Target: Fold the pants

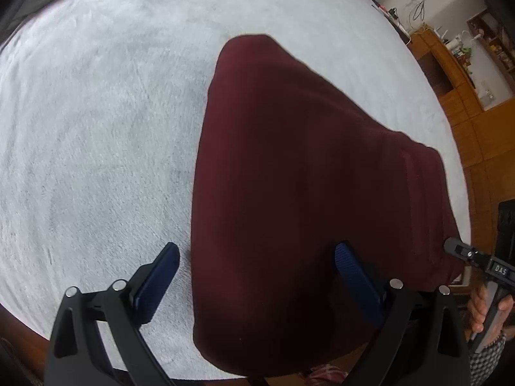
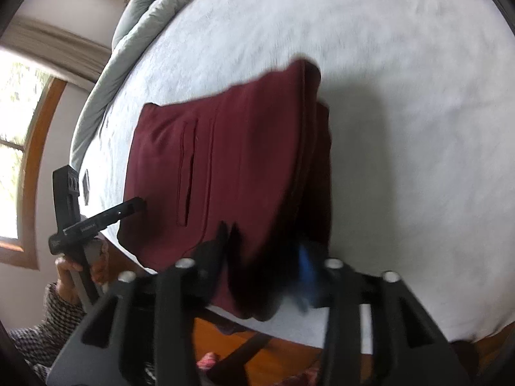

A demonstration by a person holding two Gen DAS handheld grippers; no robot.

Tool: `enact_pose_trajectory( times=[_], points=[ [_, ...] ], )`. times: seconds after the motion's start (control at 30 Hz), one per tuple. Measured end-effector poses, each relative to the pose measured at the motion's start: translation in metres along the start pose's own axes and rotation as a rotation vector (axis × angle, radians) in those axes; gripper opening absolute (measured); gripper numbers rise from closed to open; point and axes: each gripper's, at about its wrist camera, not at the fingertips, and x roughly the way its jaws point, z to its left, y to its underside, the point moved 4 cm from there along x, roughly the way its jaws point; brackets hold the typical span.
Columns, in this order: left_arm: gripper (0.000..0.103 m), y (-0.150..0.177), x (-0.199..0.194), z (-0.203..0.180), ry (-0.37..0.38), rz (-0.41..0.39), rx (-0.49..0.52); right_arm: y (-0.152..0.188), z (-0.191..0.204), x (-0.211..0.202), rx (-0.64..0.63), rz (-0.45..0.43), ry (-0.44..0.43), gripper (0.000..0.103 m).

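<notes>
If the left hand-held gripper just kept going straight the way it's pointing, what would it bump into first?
Most likely the maroon pants. The left hand-held gripper is open, one finger over the white bedcover, the other over the fabric. Depth is hard to judge, so it might meet the bedcover beside them.

A pale fleecy bed (image 1: 96, 128) carries folded maroon pants (image 1: 289, 177) near its edge.

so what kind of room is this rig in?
Most likely a bedroom in a home. The maroon pants lie on a wide bed with a pale fleecy cover, a bunched grey duvet sits at its far edge, and wooden shelving lines the wall.
</notes>
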Motion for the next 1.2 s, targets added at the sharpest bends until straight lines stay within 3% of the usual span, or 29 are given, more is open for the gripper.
enact_pose_trajectory(
  times=[0.13, 0.2, 0.33, 0.4, 0.53, 0.67, 0.87, 1.0, 1.2],
  points=[
    [0.097, 0.003, -0.012, 0.009, 0.014, -0.002, 0.009, -0.033, 0.004, -0.02, -0.024, -0.073, 0.013, 0.057],
    [0.097, 0.002, -0.013, 0.008, 0.016, -0.005, 0.006, -0.052, 0.001, -0.021, -0.033, -0.093, 0.043, 0.057],
    [0.097, 0.002, -0.013, 0.003, 0.007, -0.005, 0.011, -0.095, -0.019, 0.012, 0.032, -0.049, 0.043, 0.058],
    [0.097, -0.01, -0.003, -0.016, 0.007, 0.0, 0.009, -0.104, -0.029, 0.028, 0.056, -0.019, 0.042, 0.05],
    [0.098, -0.033, 0.016, -0.036, 0.004, 0.019, 0.003, -0.115, -0.029, 0.039, 0.078, -0.014, -0.022, 0.007],
    [0.098, -0.035, 0.021, -0.046, 0.009, 0.033, -0.002, -0.116, -0.025, 0.023, 0.035, -0.048, 0.004, 0.005],
    [0.098, -0.036, 0.028, -0.052, 0.013, 0.042, -0.005, -0.106, -0.034, 0.04, 0.063, -0.032, 0.073, 0.007],
    [0.098, -0.038, 0.024, -0.056, 0.008, 0.041, 0.007, -0.098, -0.022, 0.021, 0.053, -0.067, 0.022, 0.026],
    [0.098, -0.031, 0.012, -0.058, 0.009, 0.038, 0.016, -0.035, 0.002, -0.011, 0.0, -0.038, -0.025, 0.044]
  ],
)
